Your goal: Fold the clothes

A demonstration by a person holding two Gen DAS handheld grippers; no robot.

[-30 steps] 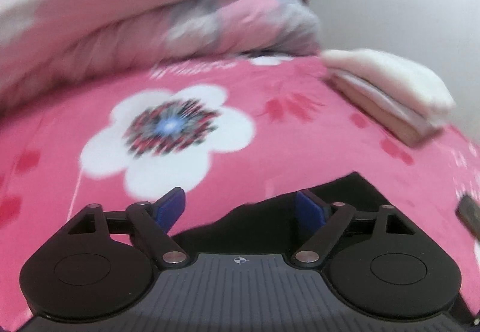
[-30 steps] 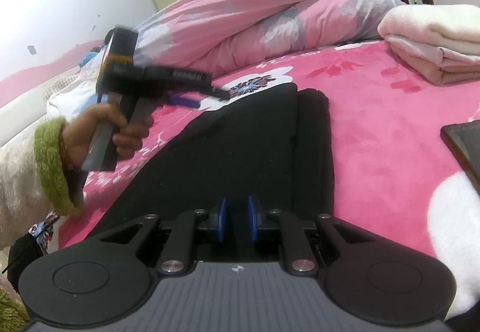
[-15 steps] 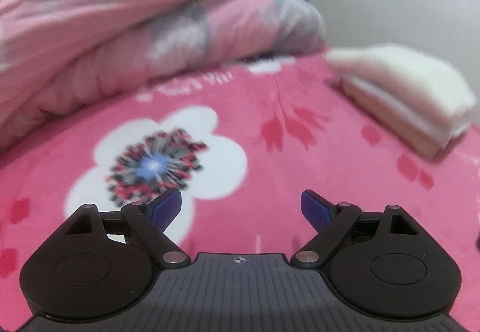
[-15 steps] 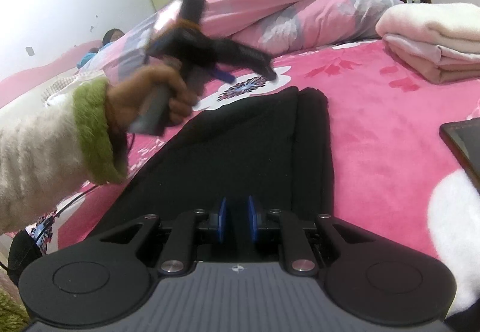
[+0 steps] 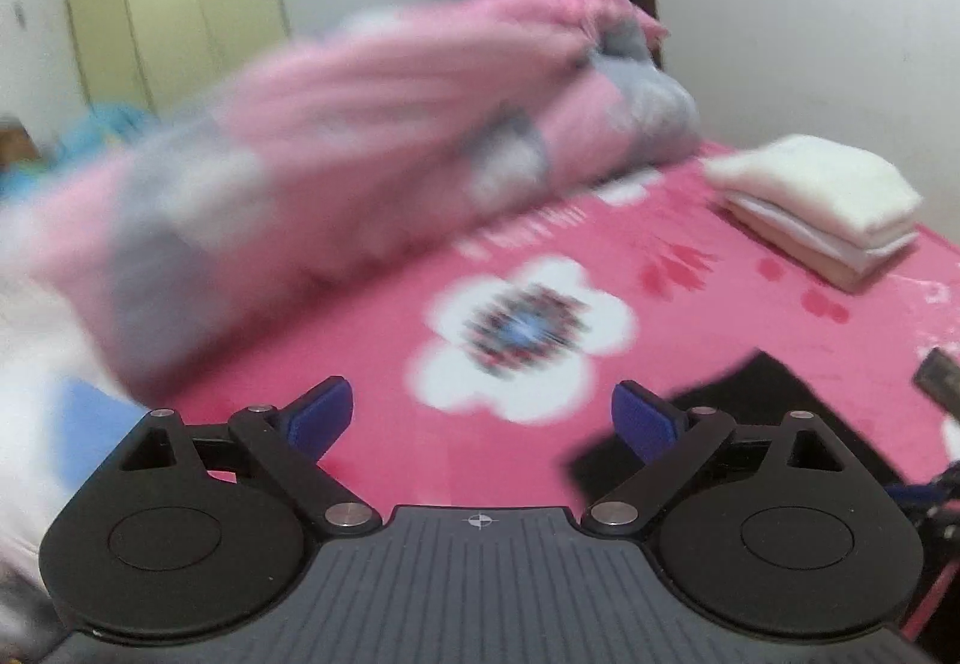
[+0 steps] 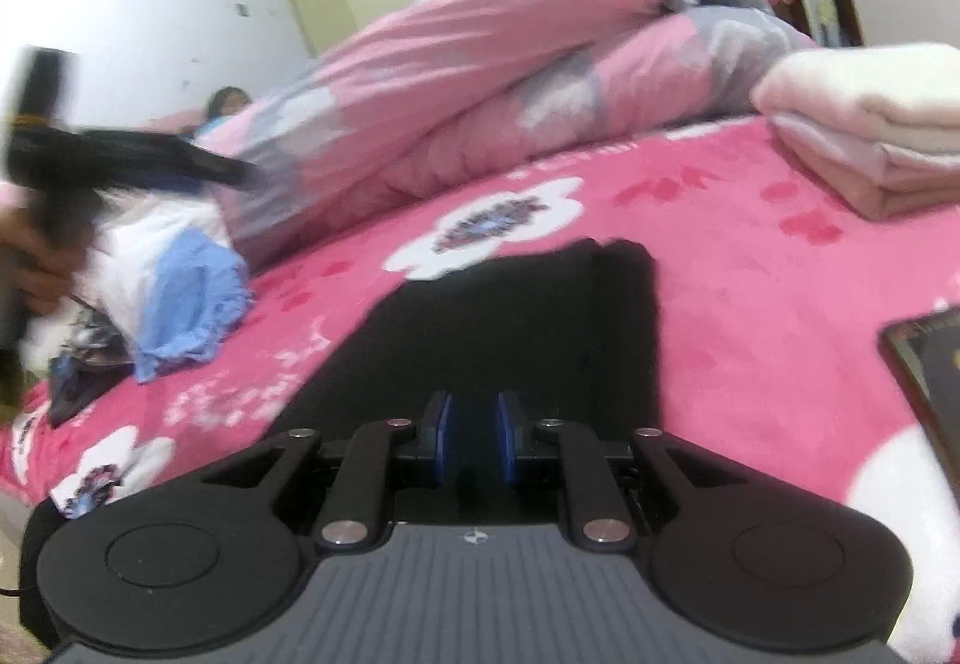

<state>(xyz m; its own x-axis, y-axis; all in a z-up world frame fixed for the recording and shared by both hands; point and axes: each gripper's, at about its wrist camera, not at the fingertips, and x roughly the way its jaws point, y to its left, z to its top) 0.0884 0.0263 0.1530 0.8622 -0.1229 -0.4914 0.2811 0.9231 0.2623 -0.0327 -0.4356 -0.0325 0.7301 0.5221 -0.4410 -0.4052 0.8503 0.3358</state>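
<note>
Between our right gripper (image 6: pixel 474 439) fingers only a narrow gap stays, and the near edge of the black garment (image 6: pixel 510 328) sits in it; whether the blue pads really press the cloth we cannot tell. Our left gripper (image 5: pixel 483 418) has its jaws opening wide, with nothing between them, above the pink flowered bedspread (image 5: pixel 750 316). In the left wrist view the black garment (image 5: pixel 750 406) lies at about four o'clock from these fingers. In the right wrist view it stretches flat toward twelve o'clock. At two o'clock we see a stack of folded towels (image 6: pixel 870 136), at eleven o'clock a bunched pink quilt (image 6: pixel 510 82), and at nine o'clock the left gripper (image 6: pixel 234 172), blurred.
</note>
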